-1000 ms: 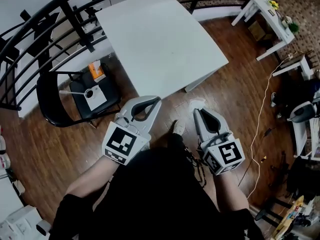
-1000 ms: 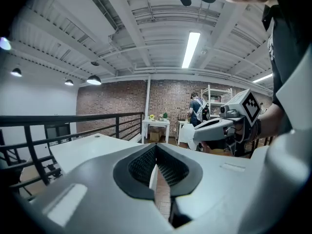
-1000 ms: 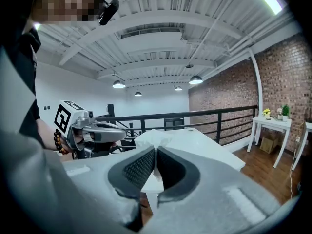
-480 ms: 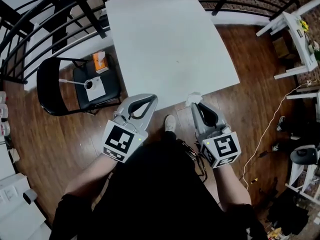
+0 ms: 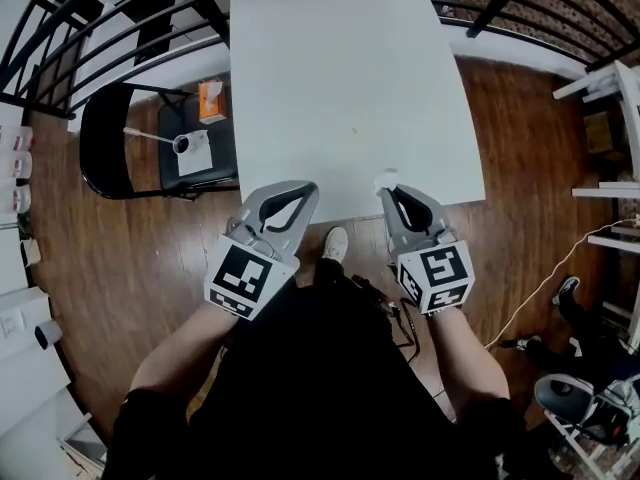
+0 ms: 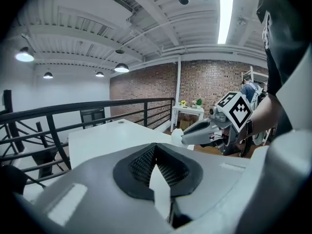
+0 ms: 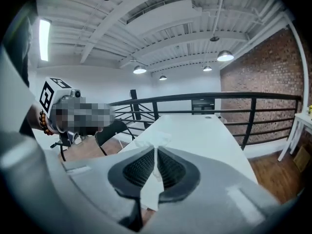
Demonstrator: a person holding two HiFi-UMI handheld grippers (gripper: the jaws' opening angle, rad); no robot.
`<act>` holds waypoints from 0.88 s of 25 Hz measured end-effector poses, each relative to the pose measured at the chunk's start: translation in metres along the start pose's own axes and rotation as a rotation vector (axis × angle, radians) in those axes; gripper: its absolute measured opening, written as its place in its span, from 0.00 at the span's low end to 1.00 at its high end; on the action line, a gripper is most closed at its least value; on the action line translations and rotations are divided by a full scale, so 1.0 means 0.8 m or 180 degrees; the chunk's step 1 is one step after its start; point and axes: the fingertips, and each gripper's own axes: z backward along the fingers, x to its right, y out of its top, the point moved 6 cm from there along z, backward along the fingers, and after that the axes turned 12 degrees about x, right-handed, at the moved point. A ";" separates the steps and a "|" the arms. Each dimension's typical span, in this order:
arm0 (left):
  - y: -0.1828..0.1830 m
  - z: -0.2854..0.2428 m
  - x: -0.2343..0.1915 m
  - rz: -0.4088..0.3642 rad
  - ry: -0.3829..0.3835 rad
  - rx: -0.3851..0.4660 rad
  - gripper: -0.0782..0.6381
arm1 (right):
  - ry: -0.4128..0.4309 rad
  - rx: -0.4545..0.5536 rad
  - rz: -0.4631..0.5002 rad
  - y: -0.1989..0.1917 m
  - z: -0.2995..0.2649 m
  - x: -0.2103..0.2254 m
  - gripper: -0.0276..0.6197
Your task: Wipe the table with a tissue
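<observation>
While both grippers are held before the near edge of the white table (image 5: 340, 78), the items are listed thus. Right gripper (image 5: 392, 194): jaws clamped on a white tissue (image 5: 384, 180), which is bunched above the tips at the near edge, toward the near right corner. Left gripper (image 5: 305, 190): jaws pressed together, nothing gripped. Black chair (image 5: 87, 153): set beside the table's left edge.

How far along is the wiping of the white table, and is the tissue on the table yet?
Done: the tissue is fetched and clamped in the right gripper. In hand: that gripper holds it at the near edge of the table; whether it touches the top cannot be told. Left: wiping the tabletop itself, which looks not yet begun. The left gripper is shut and empty.
</observation>
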 end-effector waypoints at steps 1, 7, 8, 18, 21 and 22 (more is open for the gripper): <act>-0.001 -0.006 0.001 0.0004 0.0020 -0.0011 0.13 | 0.0031 -0.0025 0.0004 -0.003 -0.005 0.005 0.05; -0.010 -0.029 -0.001 0.0020 0.0055 -0.0035 0.13 | 0.0102 -0.0168 0.0042 -0.018 -0.036 0.024 0.05; -0.012 -0.032 -0.003 0.0021 0.0048 -0.0040 0.13 | 0.0109 -0.0205 0.0047 -0.022 -0.042 0.025 0.05; -0.028 -0.042 -0.039 0.0080 -0.0039 -0.0111 0.13 | 0.0028 -0.0646 0.0170 -0.067 -0.108 0.039 0.05; -0.033 -0.045 -0.052 0.0107 -0.0067 -0.0154 0.13 | -0.0014 -0.0798 0.0166 -0.085 -0.126 0.046 0.05; -0.034 -0.047 -0.057 0.0112 -0.0074 -0.0165 0.13 | -0.0028 -0.0843 0.0169 -0.090 -0.133 0.049 0.05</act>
